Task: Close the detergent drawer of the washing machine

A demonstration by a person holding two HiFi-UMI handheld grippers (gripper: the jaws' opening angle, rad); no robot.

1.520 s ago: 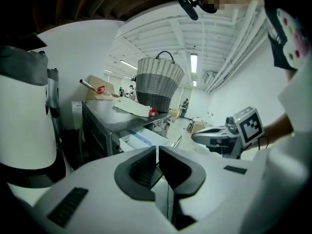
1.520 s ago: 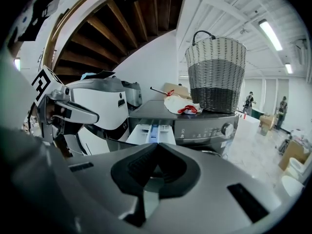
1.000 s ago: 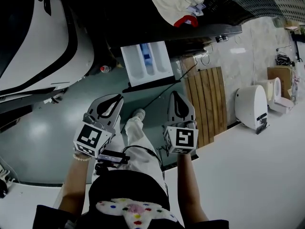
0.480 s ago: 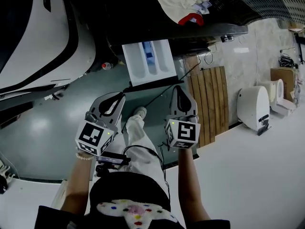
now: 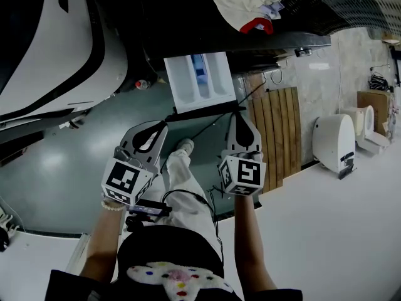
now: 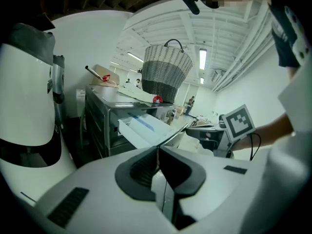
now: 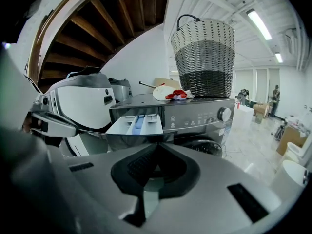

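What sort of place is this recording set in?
Probably a laundry corner in a large hall: a washing machine with its detergent drawer pulled out, a woven basket on top, a long lit ceiling beyond.

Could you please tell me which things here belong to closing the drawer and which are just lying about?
Job: detergent drawer, pulled out; washing machine; left gripper, right gripper, both shut, empty.
Lying about: wicker basket; cloth on the machine; wooden panel.

The head view looks steeply down on the pulled-out white plastic detergent drawer (image 5: 200, 83) from above its front. The right gripper view faces that drawer (image 7: 136, 125) squarely, close by. The left gripper view catches the drawer (image 6: 146, 128) obliquely, from one side. All three views share it.
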